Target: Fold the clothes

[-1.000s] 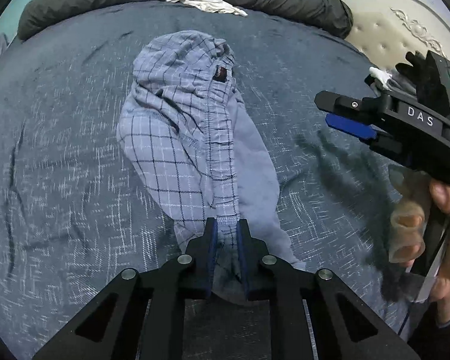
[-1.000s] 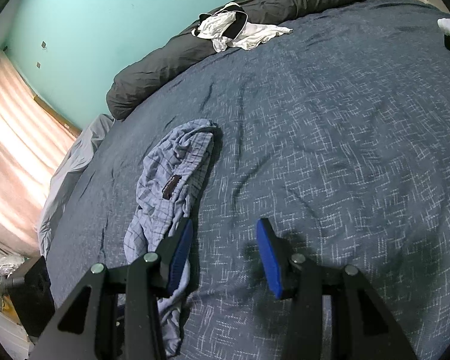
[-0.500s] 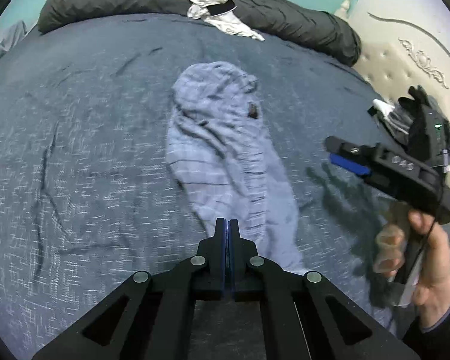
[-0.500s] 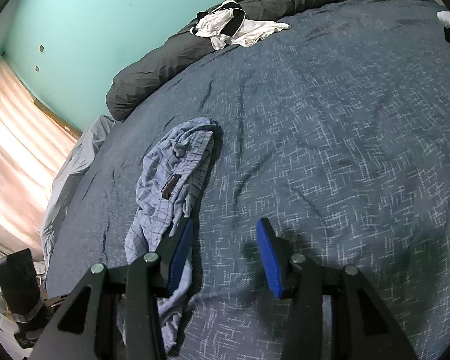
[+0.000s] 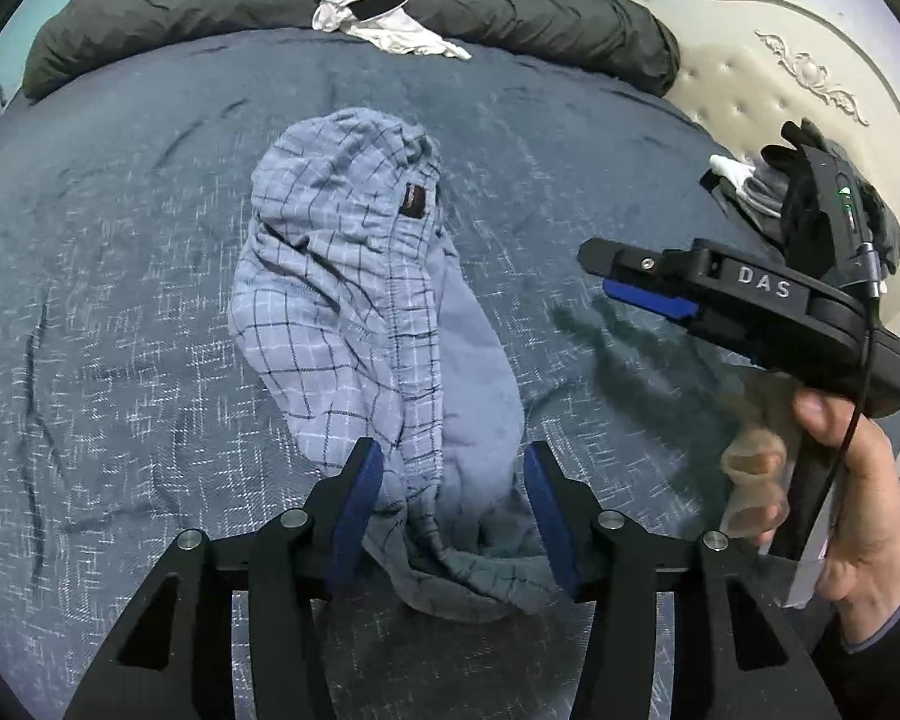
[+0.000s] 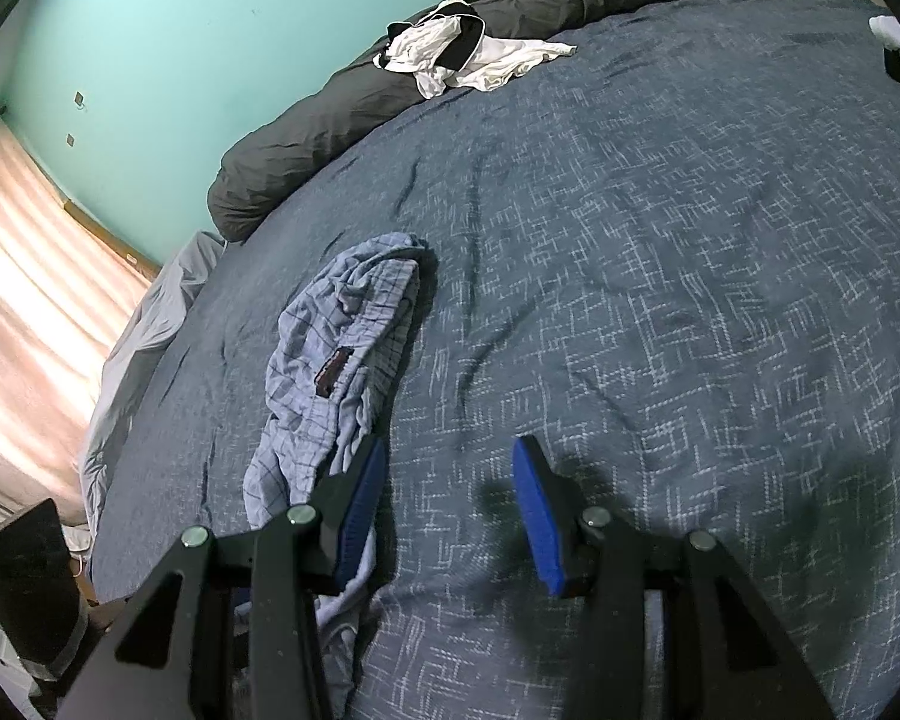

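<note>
A: Where is the clothing sitting?

B: Checked blue shorts (image 5: 354, 300) are lying crumpled in a long heap on the dark blue bedspread (image 5: 120, 312), brown label facing up. Near end is bunching between the left gripper (image 5: 453, 510) pads.

A: Left tongs state?

B: Jaws are opening. Cloth is sitting between the blue pads (image 5: 357, 510), but neither pad is pressing on it. Not gripping.

A: Right one?

B: Right gripper (image 6: 450, 504) is hovering over bare bedspread just beside the shorts, jaws standing about half apart, nothing between them. Its left finger is overlapping the cloth edge in the right wrist view; can't tell if it's touching.

A: Hand pose?

B: A hand (image 5: 852, 480) is wrapping around the right gripper's handle, thumb on top, dark sleeve at the wrist. That gripper is pointing toward the shorts from the side. Both tools are tilting down at the bed.

A: Anything holding other items?

B: No bins or baskets. A dark grey rolled duvet (image 5: 510, 6) is running along the far edge with a white and black garment (image 5: 378, 24) draped on it. A small dark pile (image 5: 774, 192) is sitting by the headboard (image 5: 768, 78).
</note>
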`<state>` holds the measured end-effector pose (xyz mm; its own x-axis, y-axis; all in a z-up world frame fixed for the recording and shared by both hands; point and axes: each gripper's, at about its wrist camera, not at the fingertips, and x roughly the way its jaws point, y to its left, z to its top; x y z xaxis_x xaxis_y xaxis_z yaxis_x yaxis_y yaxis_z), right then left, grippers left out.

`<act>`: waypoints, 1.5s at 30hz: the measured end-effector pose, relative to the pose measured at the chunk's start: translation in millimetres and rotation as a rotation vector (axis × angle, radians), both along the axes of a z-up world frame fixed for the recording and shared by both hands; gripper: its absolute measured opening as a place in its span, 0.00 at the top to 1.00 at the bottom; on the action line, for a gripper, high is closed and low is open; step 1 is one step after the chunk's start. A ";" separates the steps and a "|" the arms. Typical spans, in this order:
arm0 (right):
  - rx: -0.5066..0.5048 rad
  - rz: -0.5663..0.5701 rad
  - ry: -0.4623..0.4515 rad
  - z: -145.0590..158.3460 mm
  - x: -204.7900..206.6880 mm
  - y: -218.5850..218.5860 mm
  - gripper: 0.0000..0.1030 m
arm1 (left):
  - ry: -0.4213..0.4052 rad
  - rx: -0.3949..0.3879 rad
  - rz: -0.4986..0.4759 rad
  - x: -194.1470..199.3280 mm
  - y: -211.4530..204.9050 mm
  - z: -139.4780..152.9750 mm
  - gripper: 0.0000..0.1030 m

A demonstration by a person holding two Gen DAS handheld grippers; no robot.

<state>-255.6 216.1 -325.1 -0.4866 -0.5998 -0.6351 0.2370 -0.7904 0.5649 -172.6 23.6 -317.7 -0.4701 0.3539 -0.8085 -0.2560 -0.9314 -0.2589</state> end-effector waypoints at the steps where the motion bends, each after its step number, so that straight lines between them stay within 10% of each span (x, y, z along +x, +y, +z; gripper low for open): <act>1: -0.002 -0.001 -0.002 -0.2 -0.1 0.5 0.56 | 0.002 0.011 0.018 -0.3 -6.6 2.2 0.48; 22: 0.065 0.277 -0.151 -4.2 63.9 -94.5 0.57 | 0.012 0.050 0.286 6.5 -120.9 17.5 0.48; 31: 0.088 0.310 -0.166 -6.8 57.4 -110.2 0.96 | 0.021 0.078 0.327 8.9 -140.0 23.0 0.48; 45: 0.287 0.221 -0.035 49.5 46.2 -10.8 0.98 | 0.025 0.097 0.314 1.6 -131.9 25.0 0.48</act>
<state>-209.3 205.3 -275.5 -0.3401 -0.4829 -0.8069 0.4047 -0.8497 0.3380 -171.0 -108.3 -292.8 -0.5877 0.2633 -0.7650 0.0327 -0.9370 -0.3477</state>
